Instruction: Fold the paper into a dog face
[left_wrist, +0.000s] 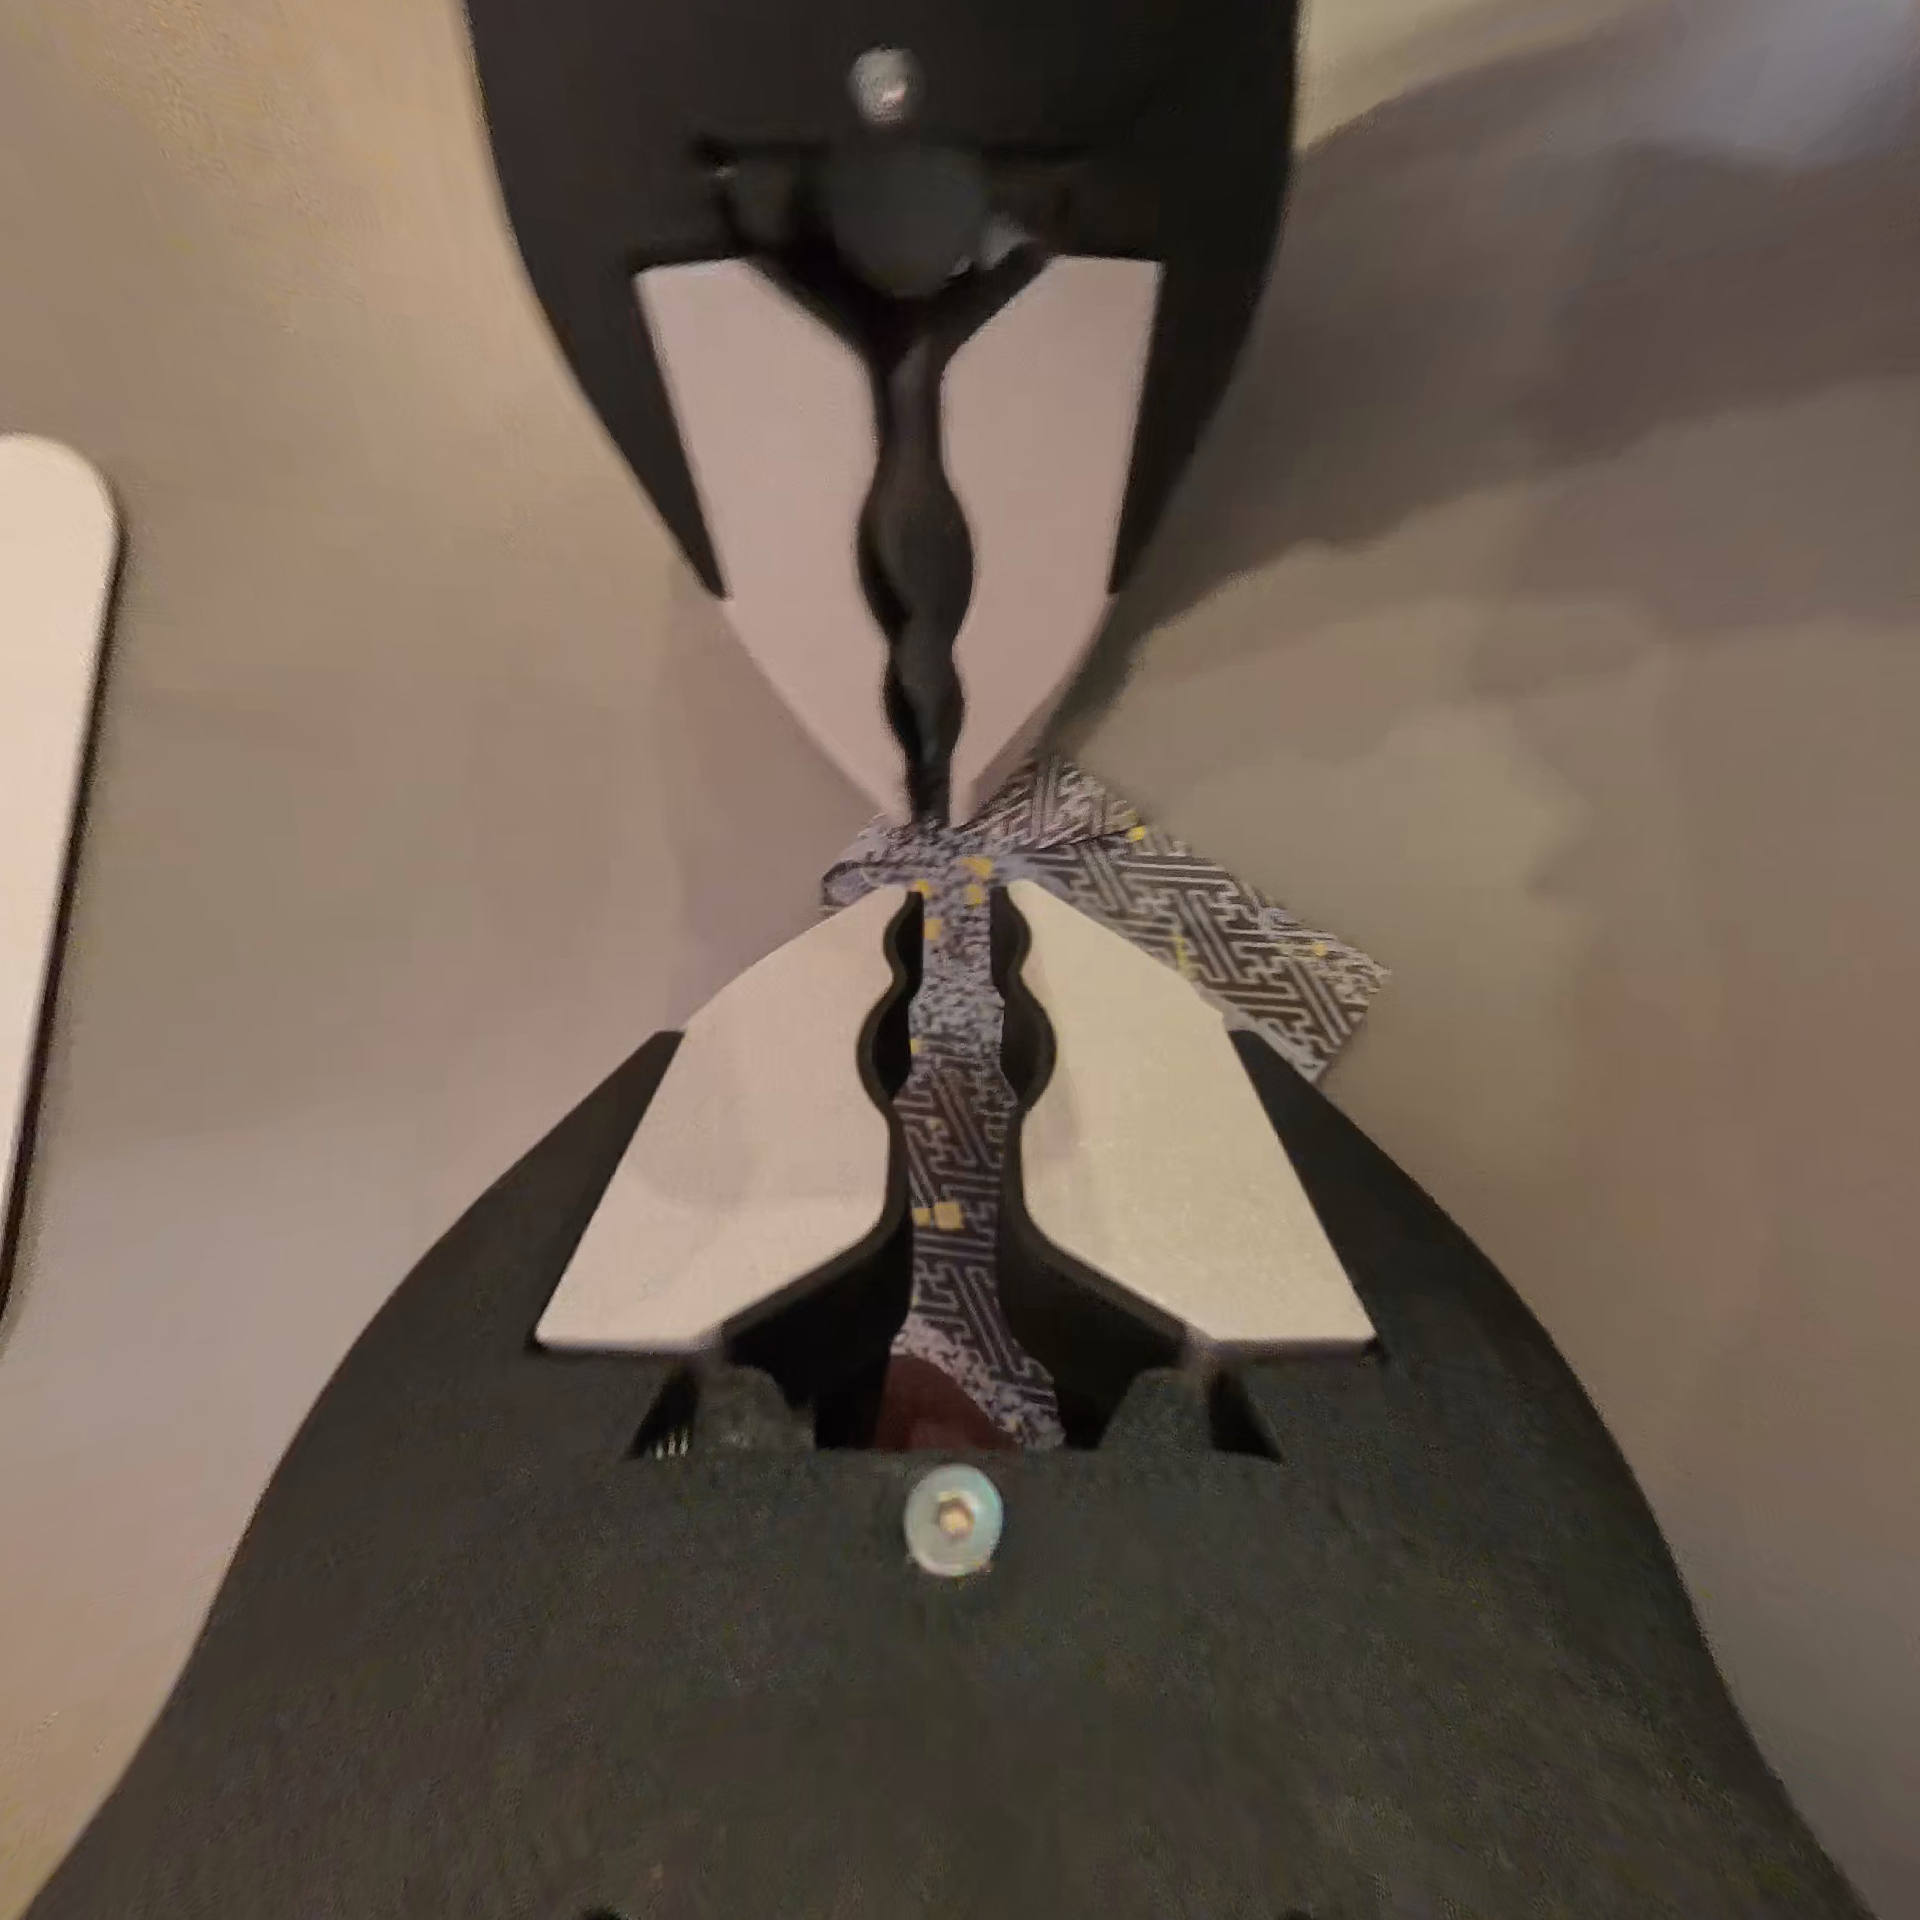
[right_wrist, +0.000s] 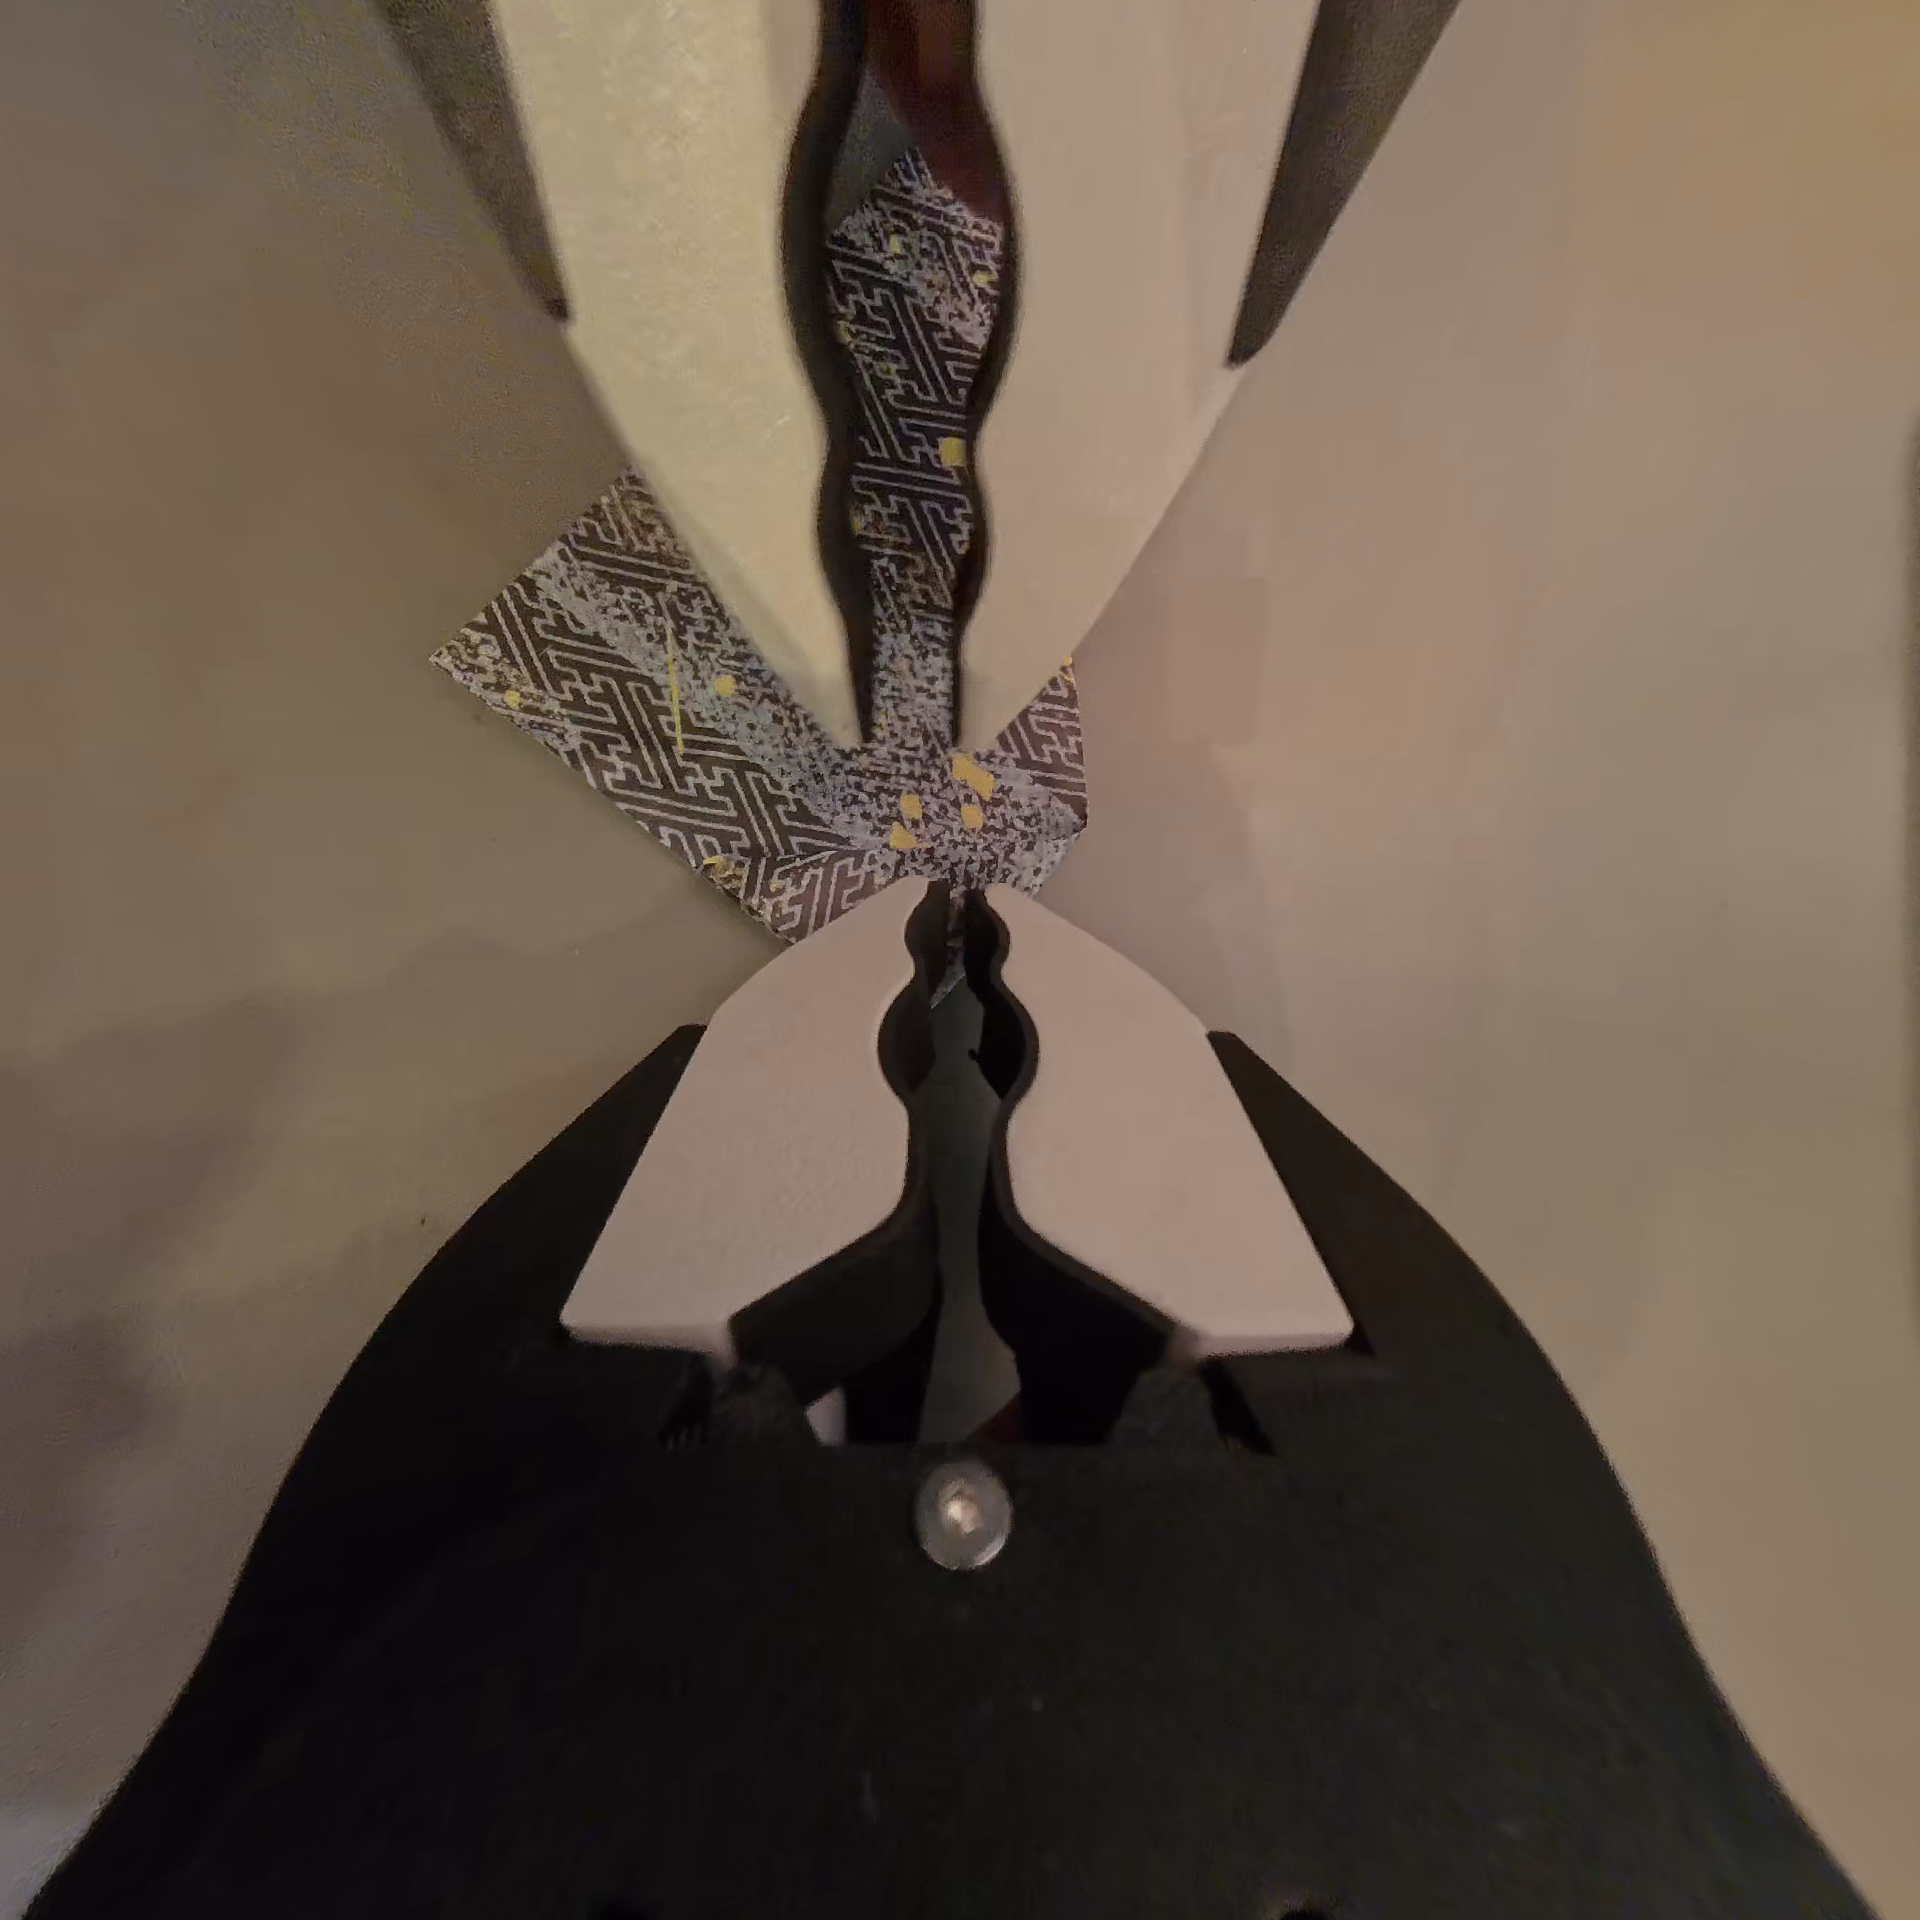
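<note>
Two grippers meet tip to tip over a plain beige tabletop (left_wrist: 312, 831), with one folded sheet between them.

Left gripper (left_wrist: 961, 894): white fingers (left_wrist: 748, 1174) nearly together, a narrow wavy slot between them. The patterned origami paper (left_wrist: 961, 1143) fills that slot from the tips back toward the black body, so the fingers are clenched on the paper. The sheet is dark with a pale maze-like line print, grey speckling and small gold flecks. A flap of it sticks out just past the right fingertip and lies off to the right of the fingers.

Right gripper (right_wrist: 951, 899): white fingers (right_wrist: 790, 1143) drawn close, tips almost touching. A thin dark edge of paper runs back through the slot between them, seen edge-on. The tips pinch the near edge of the paper (right_wrist: 935, 821), so this gripper grasps it too. Beyond the tips the sheet spreads out, a wide flap reaching left of the fingers and a short corner to the right.

In the right wrist view the left gripper (right_wrist: 909, 732) comes in from the top, its tips on the far side of the paper, directly opposite. In the left wrist view the right gripper (left_wrist: 928, 805) shows the same way from the top, blurred, tips at the paper's far edge.

A white rounded-corner board (left_wrist: 52, 727) lies at the far left edge of the left wrist view, well apart from the fingers.

Whether the paper touches the tabletop, I cannot tell.
</note>
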